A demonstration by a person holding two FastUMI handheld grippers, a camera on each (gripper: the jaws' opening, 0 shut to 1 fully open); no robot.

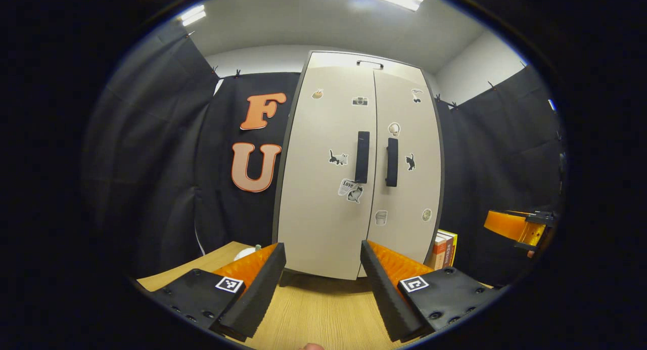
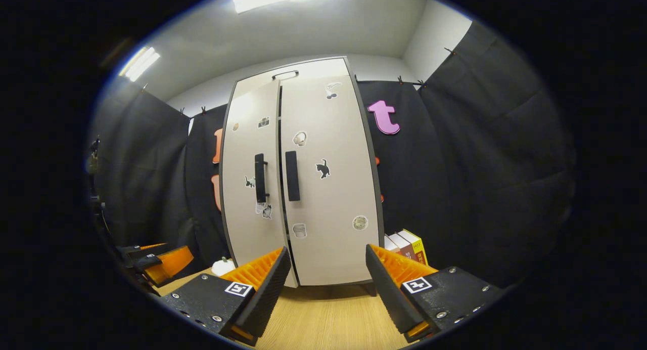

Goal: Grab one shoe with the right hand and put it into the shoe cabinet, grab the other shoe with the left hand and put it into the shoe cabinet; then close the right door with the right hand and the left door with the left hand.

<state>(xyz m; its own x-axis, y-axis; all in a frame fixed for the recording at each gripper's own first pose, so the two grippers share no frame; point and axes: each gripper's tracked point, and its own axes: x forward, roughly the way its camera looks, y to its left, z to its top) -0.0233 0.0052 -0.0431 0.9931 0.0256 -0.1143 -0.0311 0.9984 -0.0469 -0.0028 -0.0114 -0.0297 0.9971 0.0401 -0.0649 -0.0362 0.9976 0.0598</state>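
Both cabinet doors (image 1: 361, 163) stood shut at frame centre, so the left claw (image 1: 321, 289) and right claw (image 2: 326, 289) hung spread and empty above the desk (image 1: 318, 314), apparently finished.

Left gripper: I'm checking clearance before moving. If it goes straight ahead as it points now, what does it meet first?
Probably the cabinet, near the bottom of the left door. The left gripper is open and empty, with bare table in between. Depth is hard to judge.
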